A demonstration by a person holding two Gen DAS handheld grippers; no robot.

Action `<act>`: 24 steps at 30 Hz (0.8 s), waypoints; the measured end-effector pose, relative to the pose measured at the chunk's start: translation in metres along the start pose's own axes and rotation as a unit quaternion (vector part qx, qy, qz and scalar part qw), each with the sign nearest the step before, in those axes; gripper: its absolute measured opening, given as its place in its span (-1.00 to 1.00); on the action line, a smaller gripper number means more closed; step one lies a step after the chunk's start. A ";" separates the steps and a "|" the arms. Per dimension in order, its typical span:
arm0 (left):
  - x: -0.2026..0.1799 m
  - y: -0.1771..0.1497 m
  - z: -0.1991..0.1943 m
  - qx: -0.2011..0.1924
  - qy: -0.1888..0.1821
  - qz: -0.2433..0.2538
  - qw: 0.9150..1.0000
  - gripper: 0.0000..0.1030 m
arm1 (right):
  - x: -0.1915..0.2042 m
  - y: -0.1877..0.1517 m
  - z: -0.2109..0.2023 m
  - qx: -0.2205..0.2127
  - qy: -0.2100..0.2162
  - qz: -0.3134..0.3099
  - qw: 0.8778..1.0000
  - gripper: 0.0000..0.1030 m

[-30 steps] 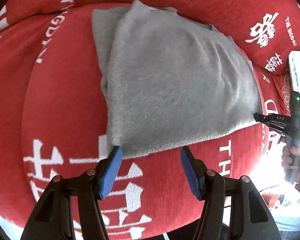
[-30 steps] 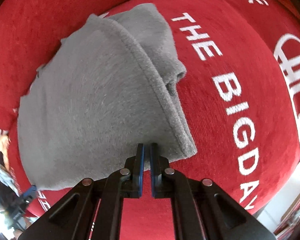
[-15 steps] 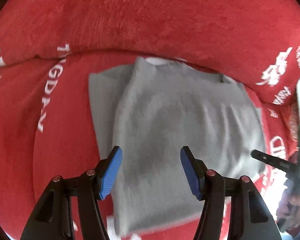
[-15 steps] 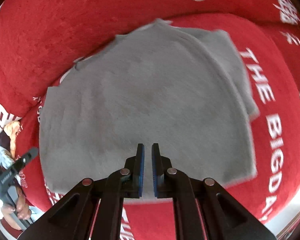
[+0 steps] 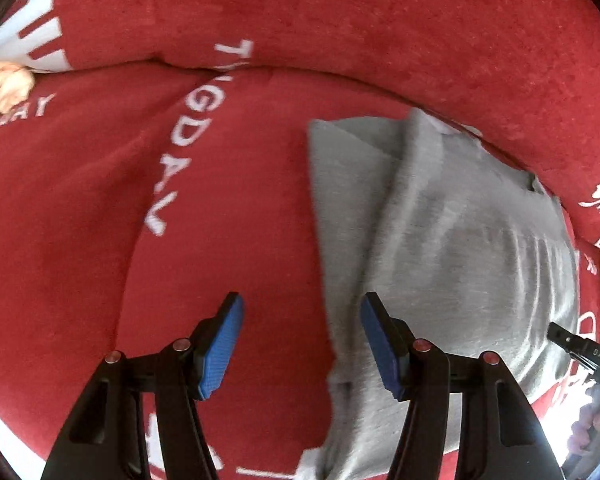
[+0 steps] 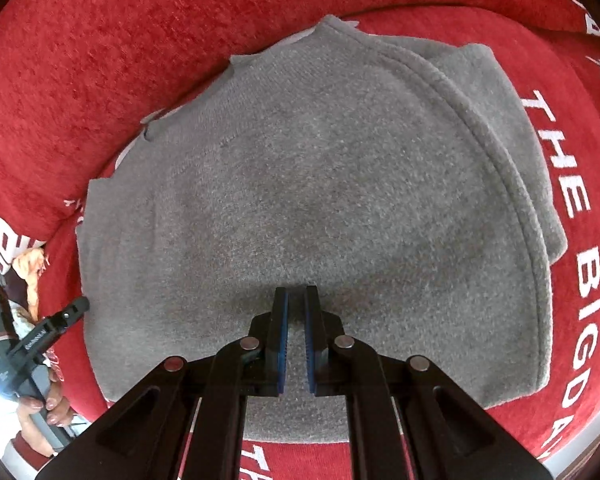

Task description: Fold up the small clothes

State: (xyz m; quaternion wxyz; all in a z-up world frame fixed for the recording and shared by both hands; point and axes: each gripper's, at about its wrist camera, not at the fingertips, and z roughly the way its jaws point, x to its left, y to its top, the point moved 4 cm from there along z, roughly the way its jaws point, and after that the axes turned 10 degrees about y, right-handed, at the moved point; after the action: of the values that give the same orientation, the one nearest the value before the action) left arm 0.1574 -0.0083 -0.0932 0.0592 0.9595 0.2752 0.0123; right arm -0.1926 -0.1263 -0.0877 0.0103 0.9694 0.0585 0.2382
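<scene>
A grey fleece garment (image 6: 320, 208) lies folded flat on a red cushion; it also shows in the left wrist view (image 5: 452, 248), at the right. My right gripper (image 6: 295, 296) is shut and empty, its tips over the near middle of the garment. My left gripper (image 5: 300, 312) is open and empty, over the garment's left edge, with its left finger over bare red fabric. The right gripper's tip shows at the right edge of the left wrist view (image 5: 580, 350). The left gripper shows at the left of the right wrist view (image 6: 40, 336).
The red cushion (image 5: 220, 220) carries white lettering, and a red backrest (image 5: 340, 12) rises behind it. A pale orange cloth (image 5: 0, 88) lies at the far left. A hand (image 6: 48, 404) holds the left gripper's handle.
Both grippers moved forward over the garment. The left gripper swung left, so the garment now sits to its right. The right gripper stayed shut, the left stayed open.
</scene>
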 end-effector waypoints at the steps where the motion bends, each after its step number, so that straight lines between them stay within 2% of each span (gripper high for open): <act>1: 0.001 -0.001 -0.002 -0.001 0.003 0.002 1.000 0.20 | 0.000 0.002 0.001 0.000 -0.001 -0.002 1.000 -0.85; 10: -0.016 -0.016 -0.023 0.002 -0.005 0.038 0.999 0.20 | 0.007 0.004 0.000 0.002 -0.007 0.004 1.000 -0.84; 14: -0.028 -0.020 -0.023 0.011 -0.005 0.043 0.999 0.20 | 0.010 -0.002 -0.005 0.003 -0.002 0.004 1.000 -0.73; 15: -0.027 -0.021 -0.024 0.009 -0.001 0.043 0.999 0.26 | 0.011 -0.004 -0.006 0.004 0.000 0.006 1.000 -0.70; 16: -0.028 -0.022 -0.025 0.007 0.004 0.042 0.999 0.62 | 0.012 -0.006 -0.007 0.004 0.001 0.007 1.000 -0.67; 17: -0.026 -0.025 -0.028 0.003 0.010 0.040 0.999 0.86 | 0.013 -0.007 -0.008 0.003 0.001 0.008 1.000 -0.65; 19: -0.022 -0.028 -0.033 -0.006 0.009 0.037 0.999 0.87 | 0.014 -0.011 -0.010 0.002 0.001 0.010 1.000 -0.64; 24: -0.019 -0.036 -0.034 0.007 0.015 0.041 0.999 0.87 | 0.018 -0.020 -0.008 0.009 0.010 0.017 1.000 -0.58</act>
State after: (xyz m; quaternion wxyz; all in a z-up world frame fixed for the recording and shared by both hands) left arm 0.1200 0.0158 -0.0631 0.0475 0.9700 0.2370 0.0268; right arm -0.1828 -0.1048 -0.0730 -0.0034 0.9678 0.0448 0.2476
